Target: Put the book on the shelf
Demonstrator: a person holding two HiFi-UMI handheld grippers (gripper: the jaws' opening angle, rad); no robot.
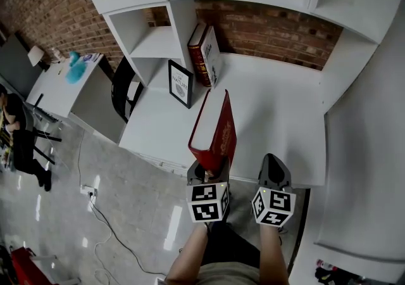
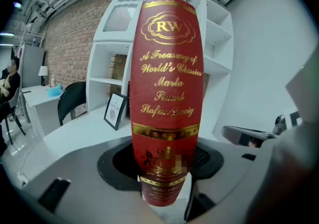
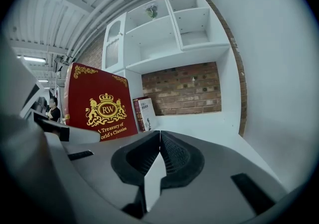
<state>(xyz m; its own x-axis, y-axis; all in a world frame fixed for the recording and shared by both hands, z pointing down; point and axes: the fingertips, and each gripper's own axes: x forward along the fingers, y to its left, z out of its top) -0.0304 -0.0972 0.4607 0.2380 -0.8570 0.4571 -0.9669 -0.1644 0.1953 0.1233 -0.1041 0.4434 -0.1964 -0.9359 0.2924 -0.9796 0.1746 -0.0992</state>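
At your far left a black chair point(image 1: 123, 87) stands beside the white shelf point(image 1: 158, 43). A framed picture point(image 1: 180, 83) stands on the white table point(image 1: 278, 113) just beside the shelf, and two books point(image 1: 204, 54) lean against the shelf's side panel. Your left gripper point(image 1: 211, 173) has its fingers clamped on the lower end of the red book point(image 1: 215, 128). You hold it upright, spine toward you, at the table's front edge, well apart from the shelf. Your right gripper point(image 1: 272, 160) is beside it, fingers together and empty.
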